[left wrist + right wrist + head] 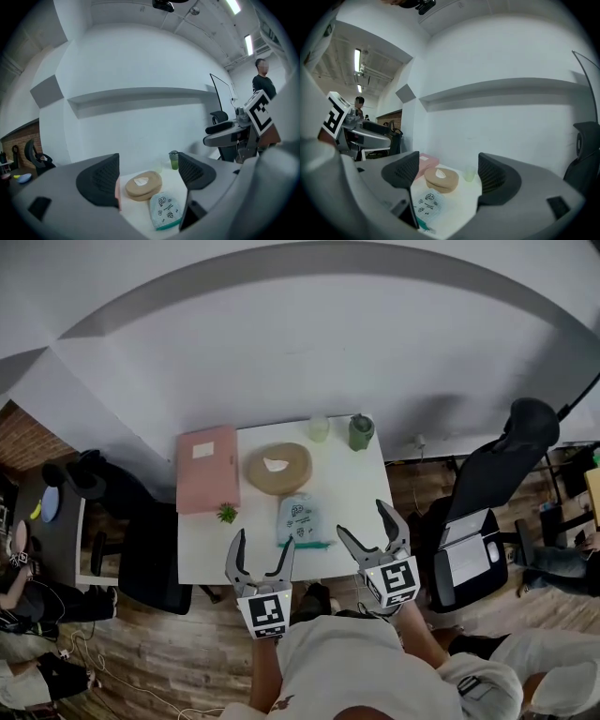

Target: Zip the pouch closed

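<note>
Pouch [298, 519] at near edge of table [349, 486] | left gripper [262, 542] at its 8 o'clock, right gripper [364, 519] at 3 | both gaping, empty

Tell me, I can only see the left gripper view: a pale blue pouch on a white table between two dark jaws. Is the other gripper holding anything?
Observer: No. The right gripper view shows the right gripper with its jaws apart and nothing between them.
Operator: Good. My left jaw blocks that side of the table. What is behind it?
Observer: In the head view, a small green plant stands left of the pouch.
Operator: Anything else over there?
Observer: A pink box lies flat along the left side of the table, just beyond the plant.
</note>
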`<state>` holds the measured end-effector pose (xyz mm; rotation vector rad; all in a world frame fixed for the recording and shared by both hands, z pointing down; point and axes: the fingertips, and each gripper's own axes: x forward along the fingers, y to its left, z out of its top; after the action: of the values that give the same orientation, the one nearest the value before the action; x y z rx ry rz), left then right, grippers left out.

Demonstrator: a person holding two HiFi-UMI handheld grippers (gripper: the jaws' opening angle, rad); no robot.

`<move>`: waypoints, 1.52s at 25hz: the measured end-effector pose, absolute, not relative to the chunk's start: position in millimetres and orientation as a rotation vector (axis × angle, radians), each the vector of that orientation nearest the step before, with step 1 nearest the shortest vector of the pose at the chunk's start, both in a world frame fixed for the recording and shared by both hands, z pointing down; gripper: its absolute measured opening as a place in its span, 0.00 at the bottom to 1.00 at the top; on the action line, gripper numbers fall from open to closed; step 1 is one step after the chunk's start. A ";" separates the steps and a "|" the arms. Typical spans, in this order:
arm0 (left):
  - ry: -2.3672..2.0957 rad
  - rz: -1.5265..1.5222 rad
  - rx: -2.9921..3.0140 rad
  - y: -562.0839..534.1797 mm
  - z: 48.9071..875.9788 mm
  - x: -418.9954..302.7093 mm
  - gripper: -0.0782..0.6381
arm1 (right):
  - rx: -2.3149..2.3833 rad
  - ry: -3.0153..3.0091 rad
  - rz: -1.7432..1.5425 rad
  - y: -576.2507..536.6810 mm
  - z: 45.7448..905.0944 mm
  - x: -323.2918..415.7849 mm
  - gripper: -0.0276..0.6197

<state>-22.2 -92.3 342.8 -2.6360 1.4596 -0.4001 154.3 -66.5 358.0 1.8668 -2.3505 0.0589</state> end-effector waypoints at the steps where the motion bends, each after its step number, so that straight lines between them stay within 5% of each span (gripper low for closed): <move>1: 1.451 -0.399 -2.645 -99.6 345.3 -20.1 0.66 | 1.863 -2.345 0.061 -73.2 360.3 154.6 0.65; 14: 1.264 -0.534 -2.863 -168.7 438.2 -1.4 0.59 | 1.693 -2.204 0.245 -131.2 450.3 151.5 0.55; 20: 1.160 -0.643 -2.953 -174.7 488.6 8.2 0.54 | 1.530 -2.187 0.315 -134.0 497.9 139.2 0.41; 38: 1.256 -0.916 -3.036 -130.6 583.1 32.9 0.44 | 1.006 -2.209 0.364 -102.3 597.2 138.1 0.31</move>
<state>32.9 -130.6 583.1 -3.0359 1.2564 -0.9161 138.1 -102.3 597.2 1.0062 -2.2092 0.3643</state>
